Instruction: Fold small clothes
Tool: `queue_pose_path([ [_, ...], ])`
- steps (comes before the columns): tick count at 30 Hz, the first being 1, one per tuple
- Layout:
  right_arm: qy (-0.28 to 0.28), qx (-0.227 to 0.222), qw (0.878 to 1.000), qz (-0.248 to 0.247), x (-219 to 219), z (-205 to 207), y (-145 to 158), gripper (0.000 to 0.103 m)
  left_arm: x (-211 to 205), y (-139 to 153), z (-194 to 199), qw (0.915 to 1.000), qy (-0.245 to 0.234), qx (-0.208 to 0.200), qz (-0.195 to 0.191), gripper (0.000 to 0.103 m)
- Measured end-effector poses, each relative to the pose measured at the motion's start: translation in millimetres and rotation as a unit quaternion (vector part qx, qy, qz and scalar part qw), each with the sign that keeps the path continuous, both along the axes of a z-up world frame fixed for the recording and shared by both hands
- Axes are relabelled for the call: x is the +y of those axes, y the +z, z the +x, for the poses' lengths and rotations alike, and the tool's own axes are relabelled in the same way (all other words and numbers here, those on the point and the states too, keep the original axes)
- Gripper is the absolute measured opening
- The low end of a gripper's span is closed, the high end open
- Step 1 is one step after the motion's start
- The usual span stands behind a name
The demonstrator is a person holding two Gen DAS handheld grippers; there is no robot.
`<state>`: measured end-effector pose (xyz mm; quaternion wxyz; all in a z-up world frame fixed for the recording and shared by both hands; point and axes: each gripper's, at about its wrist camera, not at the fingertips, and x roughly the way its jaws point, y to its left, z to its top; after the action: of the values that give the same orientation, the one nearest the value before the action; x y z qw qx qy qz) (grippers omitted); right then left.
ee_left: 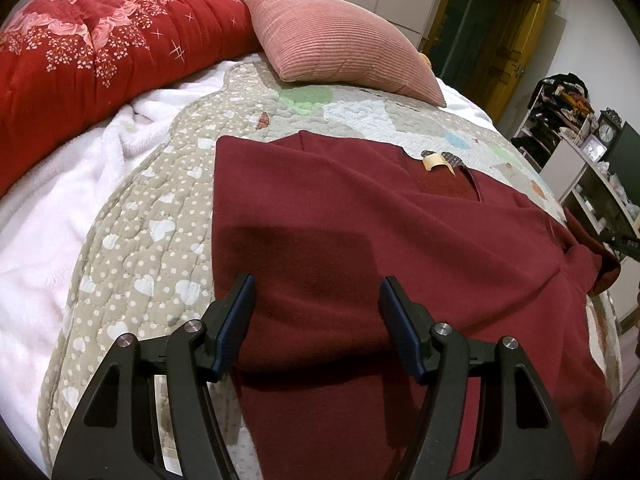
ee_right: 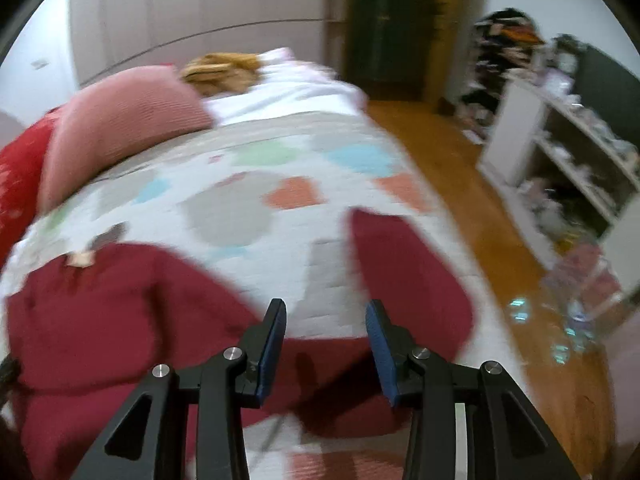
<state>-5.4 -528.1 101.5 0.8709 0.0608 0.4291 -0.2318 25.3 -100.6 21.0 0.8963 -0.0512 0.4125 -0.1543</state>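
Your left tongs (ee_left: 316, 292) are hovering spread wide over the maroon sweater (ee_left: 360, 240), their blue ribbed pads gripping nothing. The sweater — a soft, felt-like knit — is lying flat on the quilted bedspread (ee_left: 160, 216), with its left side already folded inward into a straight edge and a cream label (ee_left: 436, 162) showing at the V-shaped neck. The bedspread is stitched in puffy hearts and dots on beige, giving way to pastel patches farther up.

Your right tongs (ee_right: 326, 316) are also standing spread and empty, and that view is smeared with blur. Ahead of them the sweater's sleeve (ee_right: 404, 276) is lying stretched out on the bedspread, its cuff end squared off, with the body of the garment down to the left.

A ribbed pink cushion (ee_left: 340, 40) is resting beside a red floral quilt (ee_left: 100, 48) — plump and satiny — at the far end of the bed.
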Motion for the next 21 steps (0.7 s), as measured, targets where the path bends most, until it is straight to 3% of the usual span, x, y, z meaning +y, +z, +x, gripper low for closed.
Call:
queue_pose_path([
  [4,-0.006,0.030,0.999,-0.030,-22,11,-2,0.052,-1,0,1,1.0000,-0.001,-0.001,0.003,0.066],
  [7,0.017,0.085,0.996,-0.013,-31,31,-16,0.055,-3,-1,1,1.0000,-0.003,-0.001,0.007,0.068],
  [10,0.018,0.138,0.990,-0.036,-40,53,-36,0.055,-5,-1,0,0.9999,-0.004,-0.003,0.014,0.069],
  [12,0.005,0.143,0.989,-0.041,-51,60,-45,0.055,-6,-1,1,0.9999,-0.005,-0.003,0.015,0.069],
  [14,-0.003,0.128,0.991,-0.029,-61,60,-47,0.042,-6,-1,1,0.9999,-0.005,-0.003,0.015,0.069],
  [15,-0.001,0.117,0.993,-0.012,-68,58,-46,0.025,-6,-1,1,0.9999,-0.005,-0.003,0.016,0.069],
  [16,-0.003,0.112,0.994,-0.004,-72,58,-45,0.015,-7,-1,1,0.9998,-0.005,-0.003,0.017,0.070],
  [21,0.007,0.030,0.999,0.020,-80,25,-6,0.010,-8,-2,0,0.9998,-0.006,-0.004,0.021,0.070],
])
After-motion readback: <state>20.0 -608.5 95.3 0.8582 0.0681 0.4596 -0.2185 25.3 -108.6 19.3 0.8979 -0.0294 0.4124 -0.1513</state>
